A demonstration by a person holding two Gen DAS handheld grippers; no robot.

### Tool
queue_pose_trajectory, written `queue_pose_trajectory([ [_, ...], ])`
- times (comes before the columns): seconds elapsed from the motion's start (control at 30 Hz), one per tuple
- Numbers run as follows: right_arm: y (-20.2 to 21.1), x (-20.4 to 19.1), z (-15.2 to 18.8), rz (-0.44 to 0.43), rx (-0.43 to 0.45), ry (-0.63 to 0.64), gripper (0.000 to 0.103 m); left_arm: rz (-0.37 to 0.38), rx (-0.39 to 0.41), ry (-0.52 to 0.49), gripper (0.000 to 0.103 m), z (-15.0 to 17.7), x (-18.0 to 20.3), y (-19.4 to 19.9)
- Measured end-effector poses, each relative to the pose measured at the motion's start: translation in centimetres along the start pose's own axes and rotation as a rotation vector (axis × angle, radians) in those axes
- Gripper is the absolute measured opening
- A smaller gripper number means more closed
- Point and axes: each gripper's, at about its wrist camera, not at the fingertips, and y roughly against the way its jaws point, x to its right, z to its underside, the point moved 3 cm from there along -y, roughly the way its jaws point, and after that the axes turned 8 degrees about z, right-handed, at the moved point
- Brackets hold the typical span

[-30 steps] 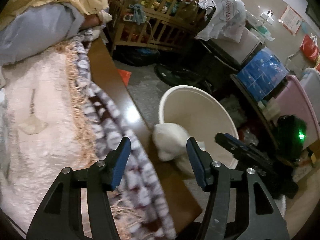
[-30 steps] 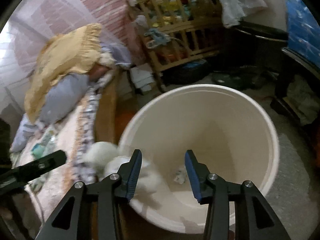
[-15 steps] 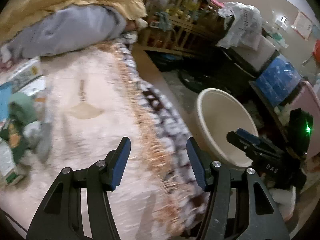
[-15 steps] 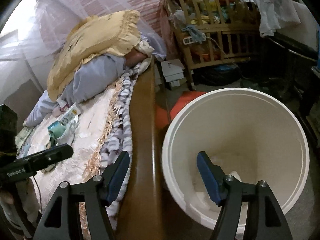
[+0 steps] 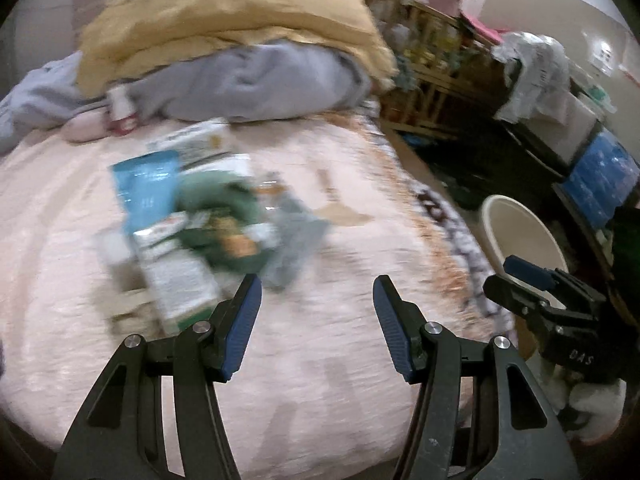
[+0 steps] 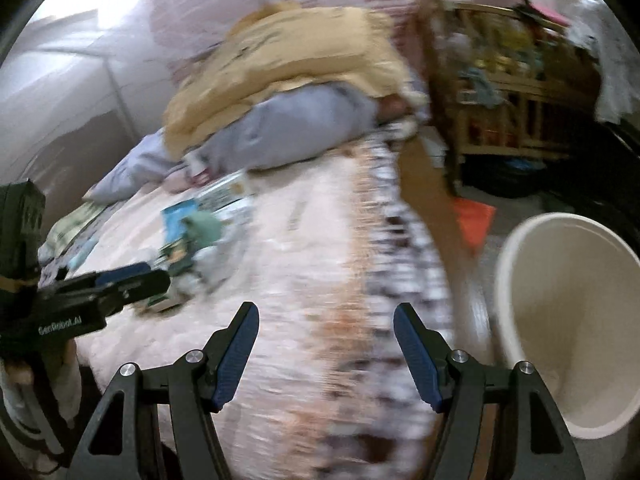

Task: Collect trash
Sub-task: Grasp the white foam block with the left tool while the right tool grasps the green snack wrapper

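Hovering over the bed [image 5: 328, 360], the left tool [image 5: 316, 316] has its jaws spread with nothing between them. The right tool [image 6: 324, 344] is likewise spread and empty; its jaws have just been opening. A blurred pile of trash [image 5: 192, 232], packets and wrappers in blue, green and white, lies on the pale bedspread just beyond the left tool. The cream bin [image 6: 568, 320] stands on the floor beside the bed, well apart from the pile.
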Motion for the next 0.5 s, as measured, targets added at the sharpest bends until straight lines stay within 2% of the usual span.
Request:
queue_pose_trajectory([
  [0.27, -3.0, -7.8, -0.6, -0.088, -0.039, 0.069, 0.068, -0.125, 0.025, 0.100, 0.057, 1.1, -9.2, 3.5],
  [0.5, -5.5, -13.6, -2.1, -0.130, -0.057, 0.126, 0.068, -0.168, 0.019, 0.175, 0.057, 2.1, -14.8, 4.1],
])
